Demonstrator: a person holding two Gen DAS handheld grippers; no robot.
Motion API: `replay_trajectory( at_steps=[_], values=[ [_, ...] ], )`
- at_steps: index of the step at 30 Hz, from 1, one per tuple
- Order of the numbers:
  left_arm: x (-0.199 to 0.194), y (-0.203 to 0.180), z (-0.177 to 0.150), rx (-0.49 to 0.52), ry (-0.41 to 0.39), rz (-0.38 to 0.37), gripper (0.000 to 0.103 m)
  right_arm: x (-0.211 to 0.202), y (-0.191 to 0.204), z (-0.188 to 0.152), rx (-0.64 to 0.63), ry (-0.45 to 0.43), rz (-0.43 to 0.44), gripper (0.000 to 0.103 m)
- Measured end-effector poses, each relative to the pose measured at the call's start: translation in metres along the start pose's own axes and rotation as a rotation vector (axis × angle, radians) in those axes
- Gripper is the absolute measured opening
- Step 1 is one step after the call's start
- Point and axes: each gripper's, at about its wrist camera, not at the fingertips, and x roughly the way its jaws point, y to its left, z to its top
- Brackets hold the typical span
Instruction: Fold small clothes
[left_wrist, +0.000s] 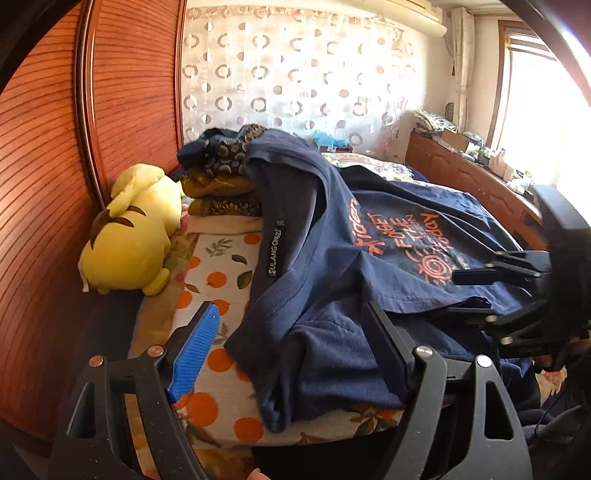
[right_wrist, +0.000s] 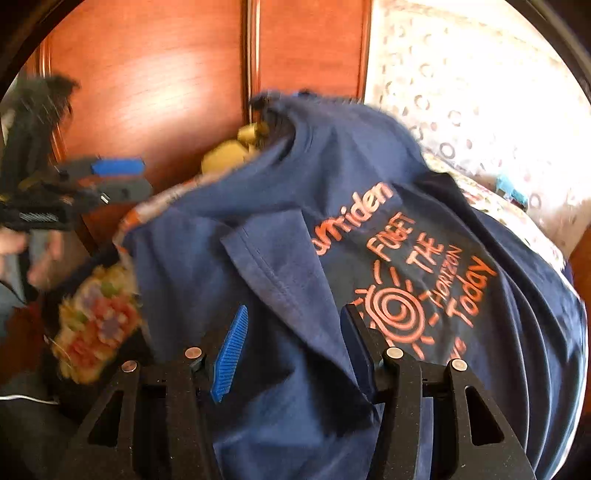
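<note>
We see both the left gripper (left_wrist: 291, 347) and right gripper (right_wrist: 291, 347) spread apart, gripping nothing, over the navy T-shirt (left_wrist: 332, 258) on the bed (left_wrist: 218, 280).

Left claw (left_wrist: 291, 354) and right claw (right_wrist: 291, 350) both angle downward, pads parted, gripping nothing.

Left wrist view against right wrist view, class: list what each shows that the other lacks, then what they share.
Only the left wrist view shows the bright window, the wooden sideboard beneath it, the orange-patterned bed sheet, the shirt's white neck label and the full yellow plush toy.

Only the right wrist view shows the blurred flowered fabric beside the shirt.

Both show the navy T-shirt with orange print, the reddish wooden panelling, the circle-patterned curtain, and both open grippers: left gripper, right gripper.
</note>
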Motion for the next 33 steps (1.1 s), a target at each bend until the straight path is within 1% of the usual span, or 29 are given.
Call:
replay_trajectory(
  at_steps=[3, 5, 6, 9, 13, 16, 17, 19, 20, 21, 23, 26, 29, 31, 33],
  values=[
    [0.007, 0.0, -0.003, -0.011, 0.018, -0.01, 0.08, 0.026, 0.002, 0.009, -0.04, 0.069, 0.001, 0.054],
    [0.01, -0.001, -0.005, -0.016, 0.025, -0.015, 0.08, 0.034, -0.002, 0.014, -0.048, 0.067, 0.007, 0.054],
    [0.011, -0.002, -0.005, -0.016, 0.028, -0.017, 0.08, 0.038, -0.006, 0.018, -0.045, 0.074, -0.011, 0.054],
    [0.013, -0.005, -0.004, -0.011, 0.029, -0.027, 0.08, 0.045, -0.028, 0.03, 0.006, 0.07, -0.042, 0.054],
    [0.021, -0.013, -0.001, 0.003, 0.038, -0.03, 0.08, 0.053, -0.07, 0.04, 0.102, 0.076, -0.118, 0.054],
    [0.028, -0.021, 0.003, 0.009, 0.049, -0.049, 0.08, 0.048, -0.083, 0.042, 0.137, 0.063, -0.153, 0.054],
    [0.03, -0.024, 0.005, 0.013, 0.051, -0.054, 0.08, 0.045, -0.084, 0.042, 0.142, 0.051, -0.136, 0.054],
    [0.034, -0.032, 0.009, 0.028, 0.053, -0.066, 0.08, 0.037, -0.088, 0.042, 0.182, 0.026, -0.048, 0.054],
    [0.037, -0.036, 0.011, 0.036, 0.055, -0.072, 0.08, 0.034, -0.091, 0.041, 0.199, 0.016, -0.038, 0.054],
    [0.04, -0.041, 0.014, 0.048, 0.06, -0.078, 0.08, 0.032, -0.092, 0.04, 0.203, 0.012, -0.051, 0.054],
    [0.046, -0.05, 0.017, 0.075, 0.072, -0.082, 0.08, 0.026, -0.093, 0.033, 0.201, 0.021, -0.049, 0.054],
    [0.056, -0.057, 0.019, 0.107, 0.097, -0.081, 0.08, 0.014, -0.093, 0.012, 0.216, 0.048, -0.01, 0.054],
    [0.065, -0.059, 0.017, 0.121, 0.124, -0.071, 0.08, 0.003, -0.092, -0.013, 0.221, 0.093, 0.025, 0.053],
    [0.069, -0.058, 0.018, 0.116, 0.134, -0.063, 0.08, -0.001, -0.084, -0.024, 0.208, 0.111, 0.05, 0.043],
    [0.07, -0.058, 0.019, 0.11, 0.137, -0.063, 0.08, -0.006, -0.073, -0.032, 0.199, 0.112, 0.063, 0.039]
  ],
)
